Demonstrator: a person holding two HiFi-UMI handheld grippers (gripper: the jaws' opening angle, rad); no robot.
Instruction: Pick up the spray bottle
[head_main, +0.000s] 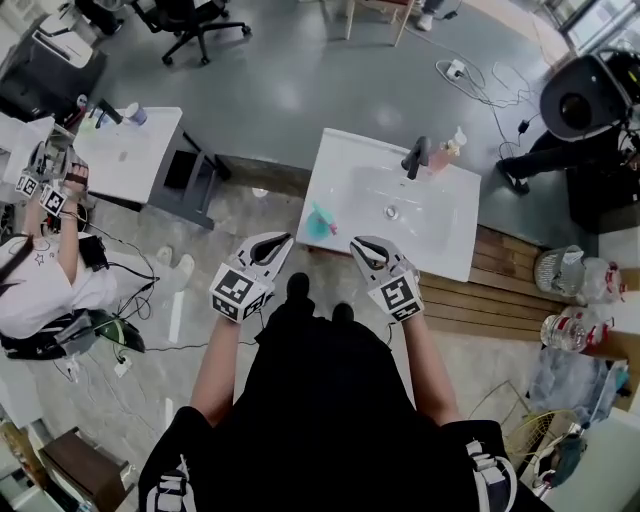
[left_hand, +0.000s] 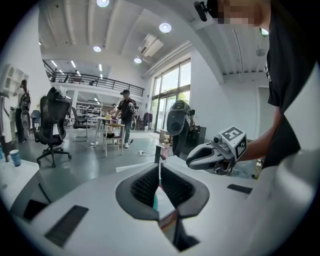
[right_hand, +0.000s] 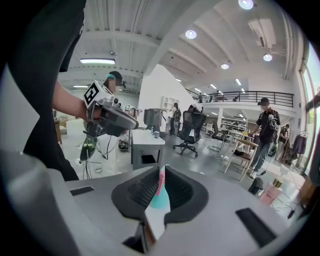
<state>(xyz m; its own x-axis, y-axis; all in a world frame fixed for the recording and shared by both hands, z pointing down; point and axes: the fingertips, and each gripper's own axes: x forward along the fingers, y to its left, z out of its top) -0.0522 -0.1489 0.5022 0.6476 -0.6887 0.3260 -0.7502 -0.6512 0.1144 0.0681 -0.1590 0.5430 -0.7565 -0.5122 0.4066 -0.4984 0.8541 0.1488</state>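
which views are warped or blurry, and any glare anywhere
Both gripper views: fisheye bending, dark corners, close foreground soft. Left gripper view: the windows look washed out. Head view: sharp, soft light patches on the grey floor, white sink bright.

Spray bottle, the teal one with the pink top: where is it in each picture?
Head view: spray bottle on the sink's near left corner.
Left gripper view: only a thin teal sliver between the jaws.
Right gripper view: low centre, framed by the jaws.
Shared landmark: the dark faucet.
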